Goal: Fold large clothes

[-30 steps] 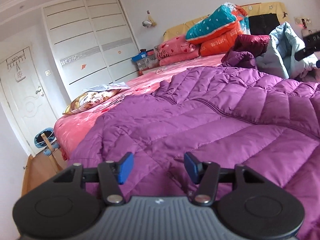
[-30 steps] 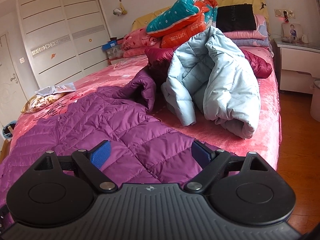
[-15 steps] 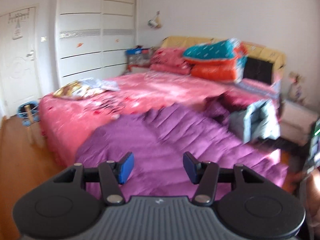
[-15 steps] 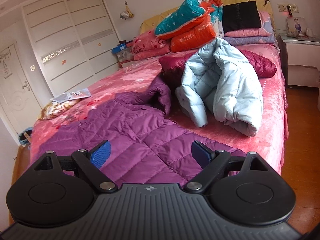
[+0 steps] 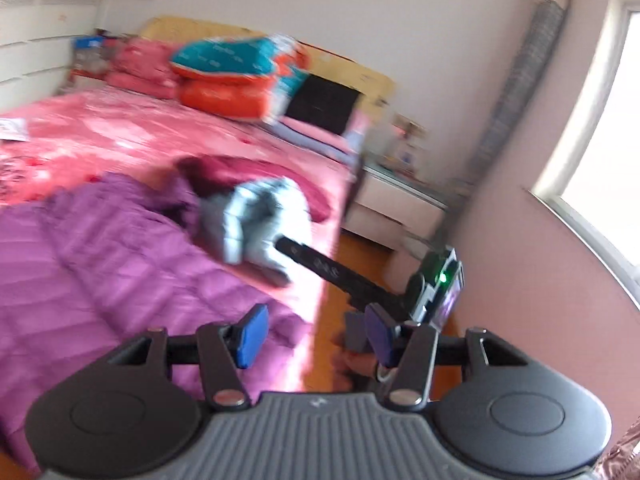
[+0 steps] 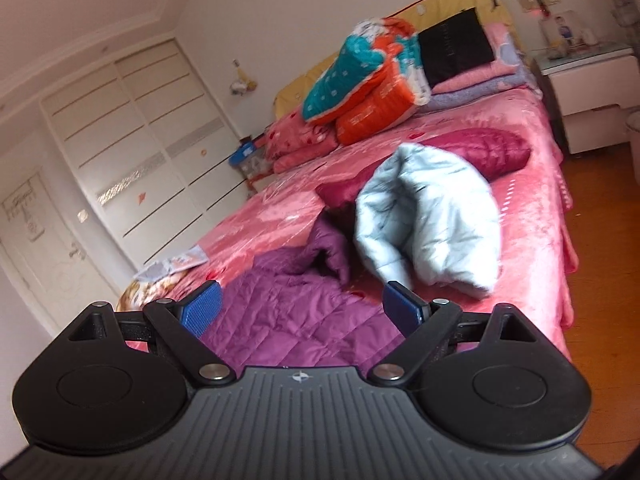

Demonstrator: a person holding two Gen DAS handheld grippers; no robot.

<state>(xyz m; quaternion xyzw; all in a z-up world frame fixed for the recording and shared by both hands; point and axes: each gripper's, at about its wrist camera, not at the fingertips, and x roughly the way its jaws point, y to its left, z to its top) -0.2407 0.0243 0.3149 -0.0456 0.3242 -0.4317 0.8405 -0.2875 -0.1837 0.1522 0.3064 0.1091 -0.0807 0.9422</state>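
- Purple quilted coat (image 6: 304,320) is lying spread flat across the near part of the pink bed (image 6: 532,184), reaching toward the bed's foot edge, with one sleeve bunching up at its far end
- Left gripper (image 5: 316,334) is hanging above the coat's corner and the bed's side edge, its blue pads standing apart with nothing between them
- Right gripper (image 6: 300,312) is hovering over the coat, its pads spread wide and gripping nothing; in the left wrist view it is showing as a dark bar (image 5: 340,276) reaching in over the wooden floor
- Wooden floor (image 6: 604,272) is running open along the bed's side, giving free room beside the mattress edge
- Pale blue jacket (image 6: 432,220) is lying crumpled just beyond the purple sleeve, touching or nearly touching it, and partly covering a dark red jacket (image 6: 492,152)
- Folded teal and orange bedding (image 6: 360,96) is piling up against the yellow headboard, well apart from the coat
- White nightstand (image 6: 592,96) is standing beside the bed's head, and a white wardrobe (image 6: 132,148) is lining the far wall
- Papers (image 6: 176,262) are lying on the bed near the coat's far side
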